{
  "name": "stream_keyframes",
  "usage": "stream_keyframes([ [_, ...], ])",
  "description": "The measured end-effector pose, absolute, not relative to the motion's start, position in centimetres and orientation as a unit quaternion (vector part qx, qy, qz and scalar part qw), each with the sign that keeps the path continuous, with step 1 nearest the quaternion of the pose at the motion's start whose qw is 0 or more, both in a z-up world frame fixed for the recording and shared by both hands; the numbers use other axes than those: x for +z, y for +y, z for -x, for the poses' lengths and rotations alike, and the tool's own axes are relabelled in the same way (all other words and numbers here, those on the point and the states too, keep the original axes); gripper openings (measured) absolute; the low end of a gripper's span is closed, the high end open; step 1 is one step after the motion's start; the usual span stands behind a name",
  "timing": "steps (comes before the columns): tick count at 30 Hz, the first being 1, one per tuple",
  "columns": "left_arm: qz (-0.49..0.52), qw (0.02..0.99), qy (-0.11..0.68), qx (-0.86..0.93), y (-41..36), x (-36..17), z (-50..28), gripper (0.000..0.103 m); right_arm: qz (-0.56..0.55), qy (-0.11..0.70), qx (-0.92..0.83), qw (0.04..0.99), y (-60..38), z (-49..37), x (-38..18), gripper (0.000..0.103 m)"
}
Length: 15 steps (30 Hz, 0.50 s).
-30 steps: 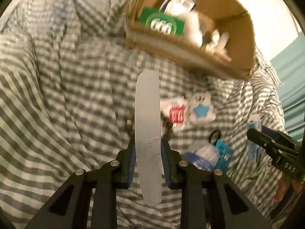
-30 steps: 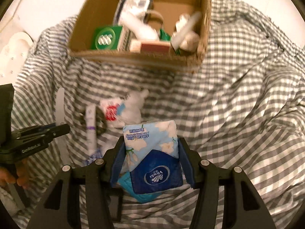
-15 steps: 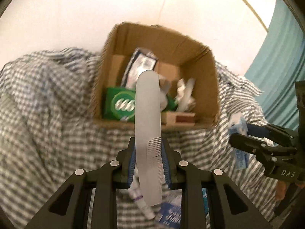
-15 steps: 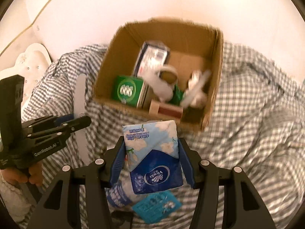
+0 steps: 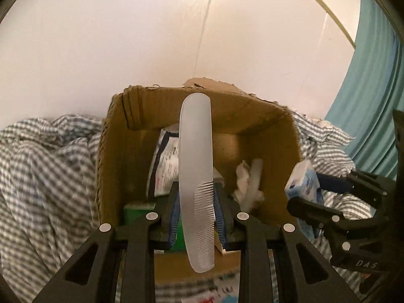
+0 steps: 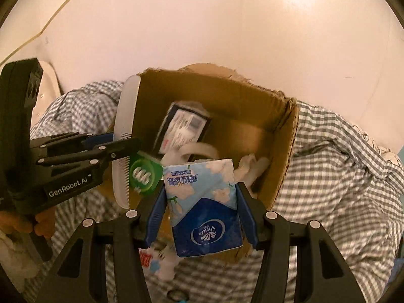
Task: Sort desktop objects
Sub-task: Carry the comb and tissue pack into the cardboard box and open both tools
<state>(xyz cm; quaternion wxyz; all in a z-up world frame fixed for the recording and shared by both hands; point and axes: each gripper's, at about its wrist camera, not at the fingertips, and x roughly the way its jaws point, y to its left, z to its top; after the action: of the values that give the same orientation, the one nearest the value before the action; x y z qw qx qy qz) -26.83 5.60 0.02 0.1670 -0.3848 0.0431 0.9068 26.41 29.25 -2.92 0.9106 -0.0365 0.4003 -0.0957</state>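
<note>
My left gripper [image 5: 196, 214] is shut on a white translucent comb [image 5: 195, 166] and holds it upright over the near edge of an open cardboard box [image 5: 252, 111]. In the right wrist view the left gripper [image 6: 118, 149] with the comb [image 6: 126, 116] is at the box's [image 6: 285, 151] left wall. My right gripper [image 6: 200, 209] is shut on a blue Vinda tissue pack [image 6: 204, 207], held above the box's near edge. The pack also shows in the left wrist view [image 5: 303, 181], at the box's right wall.
The box holds a green packet [image 6: 144, 174], a black-edged white packet [image 6: 184, 126] and white crumpled items [image 5: 248, 184]. It sits on a rumpled grey checked cloth [image 6: 335, 164]. Small items [image 6: 161, 265] lie on the cloth below the box. A teal curtain [image 5: 373, 101] hangs at the right.
Both grippers have risen and moved forward to the box, each with its object still held. The box now fills the middle of both views; the items on the cloth have dropped out of sight.
</note>
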Motion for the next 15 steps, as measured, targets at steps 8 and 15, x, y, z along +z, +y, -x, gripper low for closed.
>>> stream_keyframes([
  [8, 0.386, 0.162, 0.062, 0.906, 5.9, -2.3, 30.5, 0.025, 0.055, 0.399, -0.087, 0.911, 26.5, -31.2, -4.4, 0.055],
  [15, 0.356, 0.139, 0.056, 0.922, 5.2, -1.1, 30.8, 0.085, 0.018, 0.343, -0.071, 0.936, 25.2, -31.5, -3.5, 0.082],
])
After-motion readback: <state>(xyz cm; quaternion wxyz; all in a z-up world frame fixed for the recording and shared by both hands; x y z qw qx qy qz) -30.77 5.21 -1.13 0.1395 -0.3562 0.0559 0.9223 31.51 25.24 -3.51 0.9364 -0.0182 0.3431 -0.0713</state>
